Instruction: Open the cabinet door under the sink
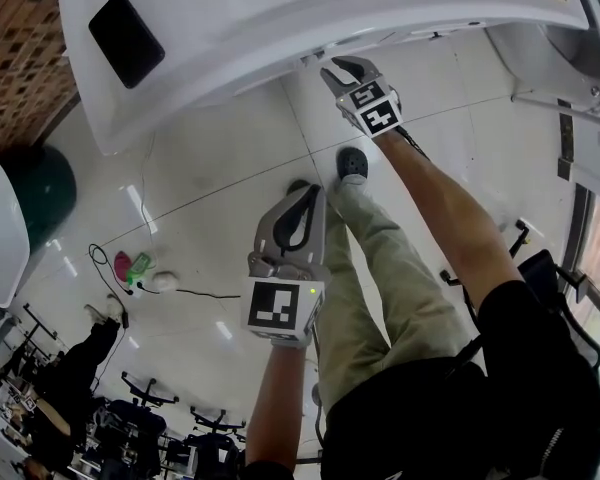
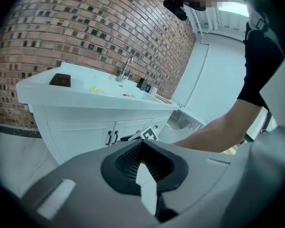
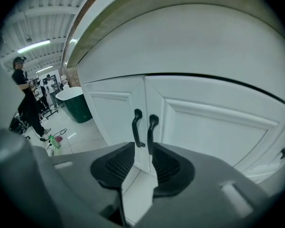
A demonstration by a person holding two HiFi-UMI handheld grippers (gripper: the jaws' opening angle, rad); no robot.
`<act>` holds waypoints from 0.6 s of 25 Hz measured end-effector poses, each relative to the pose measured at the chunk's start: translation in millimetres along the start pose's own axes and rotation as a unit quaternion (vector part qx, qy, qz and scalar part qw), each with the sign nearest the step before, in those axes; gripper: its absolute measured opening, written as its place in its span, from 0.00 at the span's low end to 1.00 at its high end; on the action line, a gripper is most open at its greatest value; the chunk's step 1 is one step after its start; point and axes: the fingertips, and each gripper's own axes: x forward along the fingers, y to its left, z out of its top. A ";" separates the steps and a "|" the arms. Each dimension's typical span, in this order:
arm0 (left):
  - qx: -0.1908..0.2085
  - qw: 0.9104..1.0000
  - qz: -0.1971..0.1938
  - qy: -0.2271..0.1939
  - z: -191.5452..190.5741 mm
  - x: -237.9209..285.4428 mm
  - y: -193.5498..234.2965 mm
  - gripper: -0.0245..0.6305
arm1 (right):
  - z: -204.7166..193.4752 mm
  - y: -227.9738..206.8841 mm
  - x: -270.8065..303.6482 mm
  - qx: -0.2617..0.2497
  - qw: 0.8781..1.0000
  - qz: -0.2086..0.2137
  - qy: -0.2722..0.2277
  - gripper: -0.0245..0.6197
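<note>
Black door handles (image 3: 135, 127): close in right gripper view, distant in left.

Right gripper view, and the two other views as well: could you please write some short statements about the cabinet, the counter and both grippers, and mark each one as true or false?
1. Both cabinet doors are closed. True.
2. The right gripper is clamped on a door handle. False: its jaws stand apart, and the two dark handles show just beyond their tips, ungripped.
3. The left gripper carries a yellow object. False: its jaws are together with nothing between them.
4. A faucet stands on the counter. True.
5. The counter is bare. False: a dark flat object and other small items lie on it.
</note>
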 end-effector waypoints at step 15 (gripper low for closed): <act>-0.015 1.000 0.004 -0.002 2.9 5.4 7.2 0.06 | 4.6 -12.2 24.0 0.002 1.000 -0.012 0.011 0.19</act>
